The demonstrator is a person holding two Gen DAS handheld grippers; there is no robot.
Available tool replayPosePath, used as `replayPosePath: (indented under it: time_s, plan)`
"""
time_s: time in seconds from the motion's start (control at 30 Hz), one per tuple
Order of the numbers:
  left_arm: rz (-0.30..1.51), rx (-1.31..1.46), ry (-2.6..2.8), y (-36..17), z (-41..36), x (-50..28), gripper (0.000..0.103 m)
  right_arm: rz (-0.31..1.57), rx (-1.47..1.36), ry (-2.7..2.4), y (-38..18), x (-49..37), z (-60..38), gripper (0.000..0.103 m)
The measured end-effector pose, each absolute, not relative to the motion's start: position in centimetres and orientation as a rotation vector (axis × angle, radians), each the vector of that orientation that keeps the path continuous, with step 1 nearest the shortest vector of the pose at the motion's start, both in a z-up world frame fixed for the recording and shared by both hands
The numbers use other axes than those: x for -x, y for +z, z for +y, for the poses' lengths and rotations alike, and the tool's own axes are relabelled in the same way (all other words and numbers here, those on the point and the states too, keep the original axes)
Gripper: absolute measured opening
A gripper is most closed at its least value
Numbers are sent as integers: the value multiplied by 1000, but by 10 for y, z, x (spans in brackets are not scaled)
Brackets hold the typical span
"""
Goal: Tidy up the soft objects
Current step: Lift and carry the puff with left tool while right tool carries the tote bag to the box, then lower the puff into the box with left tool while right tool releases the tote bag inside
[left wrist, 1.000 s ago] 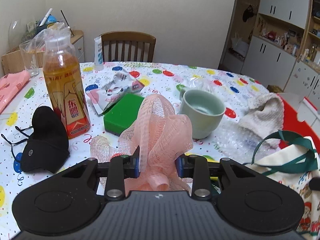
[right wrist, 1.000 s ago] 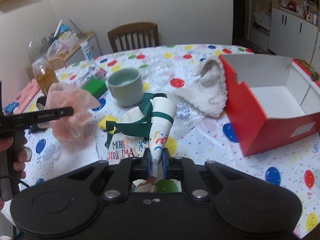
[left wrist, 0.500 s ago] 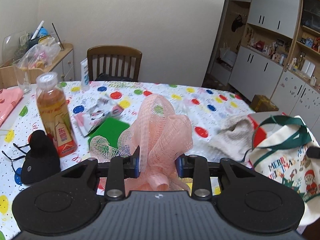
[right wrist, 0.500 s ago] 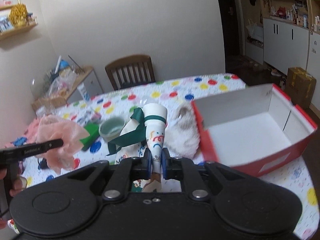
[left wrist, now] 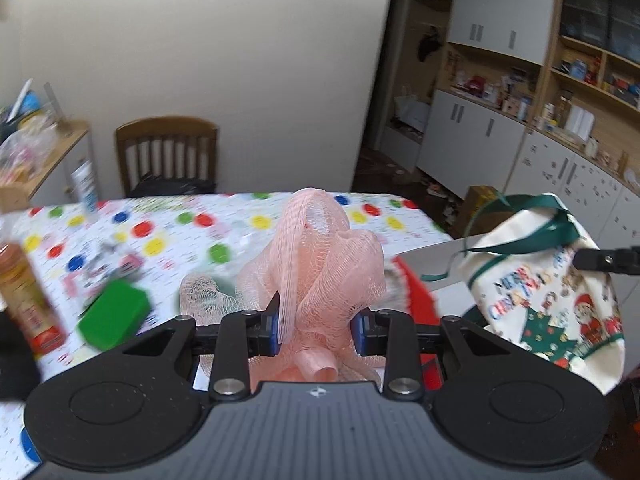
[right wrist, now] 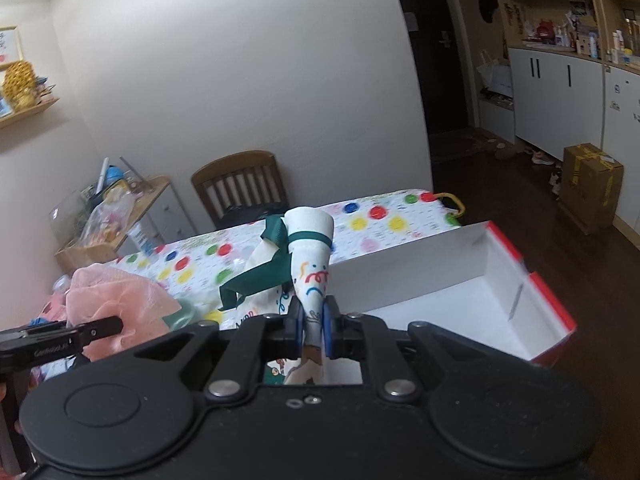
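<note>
1. Soft objects under transport: a pink mesh bath pouf (left wrist: 320,264) and a cream Christmas drawstring bag (left wrist: 552,300), each held clear of the table (left wrist: 168,232)
2. Left gripper (left wrist: 316,326): jaws closed onto the gathered base of the pouf, mesh bulging above and between the blue pads. The pouf is off the tablecloth and in the air
3. Right gripper (right wrist: 311,322): jaws pinched on a fold of the bag's fabric; the bag hangs from the pinch with its green ribbon (right wrist: 260,276) trailing loose
4. Change noted: 1 second ago both items sat low over the table, with the celadon cup and beige cloth close ahead. Both grippers have since risen and swung toward the red-and-white box (right wrist: 460,280). The left view is blurred, consistent with fast motion
5. Box status: open top, white interior, nothing visible inside. In the right wrist view its opening lies directly ahead of and below the bag
6. Items remaining on the table: green sponge (left wrist: 112,316), drink bottle (left wrist: 28,300), assorted packets. The beige cloth is not visible now
7. Judgement: the lift phase appears complete and the carry is well advanced; release of both items into the box looks to be the next step
8. Risk: the ribbon could snag the box rim, and the springy pouf may cling to the pads on release
</note>
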State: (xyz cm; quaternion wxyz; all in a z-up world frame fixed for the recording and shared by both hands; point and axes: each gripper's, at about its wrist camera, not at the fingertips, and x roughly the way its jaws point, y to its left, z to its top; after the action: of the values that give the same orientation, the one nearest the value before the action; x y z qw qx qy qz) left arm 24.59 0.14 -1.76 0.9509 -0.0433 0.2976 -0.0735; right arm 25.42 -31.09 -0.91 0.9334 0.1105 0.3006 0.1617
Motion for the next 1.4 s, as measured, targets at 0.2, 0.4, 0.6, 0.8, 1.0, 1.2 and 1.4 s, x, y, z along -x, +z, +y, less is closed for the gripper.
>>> replayPosePath:
  time_s: [0.2, 0.4, 0.6, 0.8, 1.0, 1.2, 1.4]
  plan:
    - [604, 29, -223, -15, -60, -271, 32, 609, -227, 294, -12, -277, -353, 9]
    - [626, -29, -283, -23, -114, -295, 32, 602, -220, 248, -19, -302, -385, 9]
    - [659, -81, -337, -37, -162, -318, 32, 635, -222, 201, -39, -328, -407, 9]
    - [713, -173, -342, -64, -202, -343, 32, 689, -218, 158, -67, -353, -416, 9]
    - [794, -210, -337, -89, -227, -371, 32, 734, -198, 135, -91, -376, -412, 9]
    - [871, -222, -313, -111, -236, -392, 32, 764, -174, 126, -109, -392, -406, 9]
    - [913, -241, -303, -125, -242, -405, 32, 790, -169, 116, -124, -402, -405, 9]
